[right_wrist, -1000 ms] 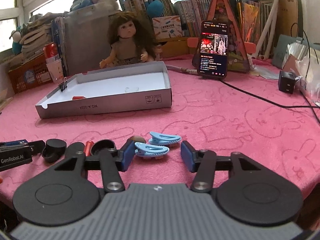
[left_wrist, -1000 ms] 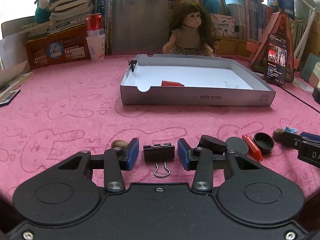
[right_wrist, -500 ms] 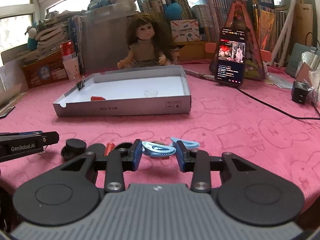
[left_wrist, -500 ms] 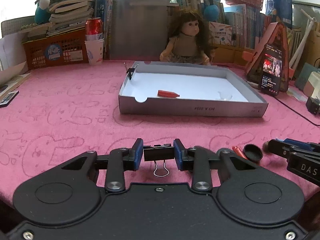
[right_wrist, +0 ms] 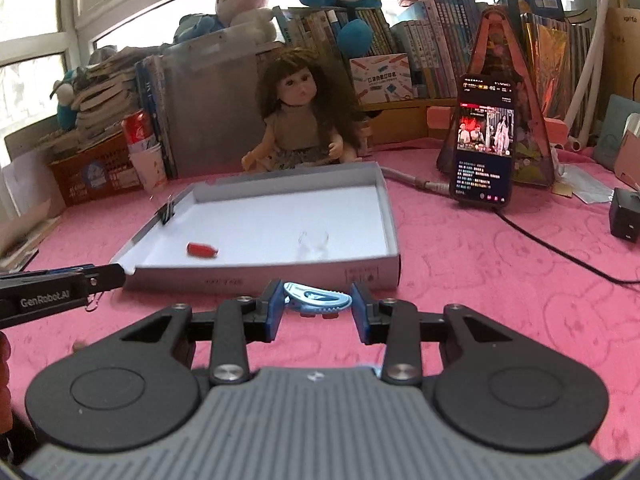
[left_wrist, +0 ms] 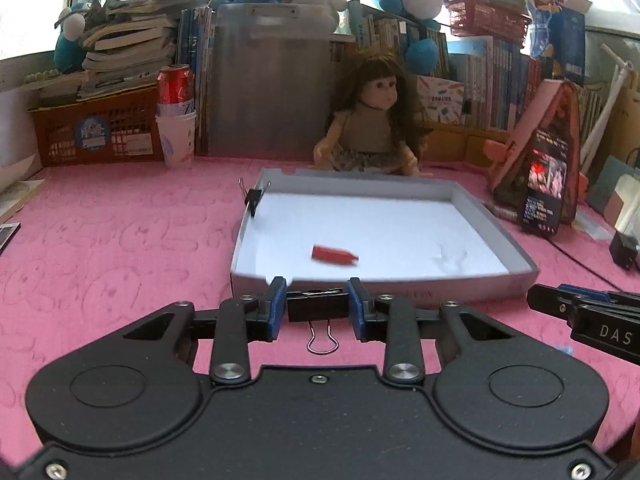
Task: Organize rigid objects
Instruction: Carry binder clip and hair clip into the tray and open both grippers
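While the black binder clip (left_wrist: 316, 307) sits clenched between the blue pads of the left gripper (left_wrist: 317, 307), its wire loop hangs down toward the pink worktop (left_wrist: 120, 248), and the clip is lifted just in front of the near wall of the shallow grey cardboard box (left_wrist: 516, 254). The right gripper (right_wrist: 317, 303) has its jaws clamped on a light blue plastic clip (right_wrist: 318, 298), likewise held just short of the box's near wall (right_wrist: 256, 280). Inside the box lie a small red cap-like piece (left_wrist: 334, 255) toward the near side and a clear plastic piece (left_wrist: 450, 258) to its right; a second black binder clip (left_wrist: 253, 200) is fastened on the box's left wall near the far corner. Behind the box, at the worktop's far edge, sits a doll (left_wrist: 374, 120). A phone (right_wrist: 484, 144) with a lit screen leans toward the far right corner, and a red can (left_wrist: 174, 84) stands in a paper cup (left_wrist: 176, 140) toward the far left.
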The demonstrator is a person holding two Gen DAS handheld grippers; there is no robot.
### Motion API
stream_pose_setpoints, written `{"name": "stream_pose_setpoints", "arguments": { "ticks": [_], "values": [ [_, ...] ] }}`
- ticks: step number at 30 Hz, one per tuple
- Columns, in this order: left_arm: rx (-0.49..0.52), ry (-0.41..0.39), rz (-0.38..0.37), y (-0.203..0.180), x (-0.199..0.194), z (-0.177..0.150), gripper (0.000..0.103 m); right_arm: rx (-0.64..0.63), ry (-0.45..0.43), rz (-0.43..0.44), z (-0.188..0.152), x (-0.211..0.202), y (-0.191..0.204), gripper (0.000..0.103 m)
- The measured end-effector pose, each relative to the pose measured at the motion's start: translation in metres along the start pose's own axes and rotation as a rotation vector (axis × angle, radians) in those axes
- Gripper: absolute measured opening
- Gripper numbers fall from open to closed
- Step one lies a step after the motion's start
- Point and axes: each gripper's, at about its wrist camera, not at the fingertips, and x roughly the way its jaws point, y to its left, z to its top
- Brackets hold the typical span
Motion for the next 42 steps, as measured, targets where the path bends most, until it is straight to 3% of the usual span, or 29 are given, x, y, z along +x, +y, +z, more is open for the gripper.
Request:
{"name": "stream_pose_setpoints", "arguments": {
  "ticks": [7, 20, 24, 28, 42],
  "values": [
    [-0.025, 0.021, -0.042, 0.01, 0.03, 0.034, 0.031, 0.031, 0.021, -0.006, 0.026, 0.029, -0.011, 0.041],
    [-0.042, 0.198, -0.068, 0.007, 0.132, 0.093, 0.031, 0.125, 0.242, 0.073, 0.084, 0.127, -0.02, 0.041],
    [-0.018, 0.242, -0.042, -0.002, 0.159, 0.093, 0.031, 0.104, 0.274, 0.029, 0.089, 0.153, -0.014, 0.041],
    [-0.019, 0.265, -0.027, -0.006, 0.176, 0.086, 0.031, 0.095, 0.292, 0.043, 0.089, 0.165, -0.01, 0.041],
    [0.018, 0.288, -0.007, -0.012, 0.189, 0.077, 0.031, 0.063, 0.33, 0.043, 0.085, 0.179, -0.006, 0.041]
  ]
}}
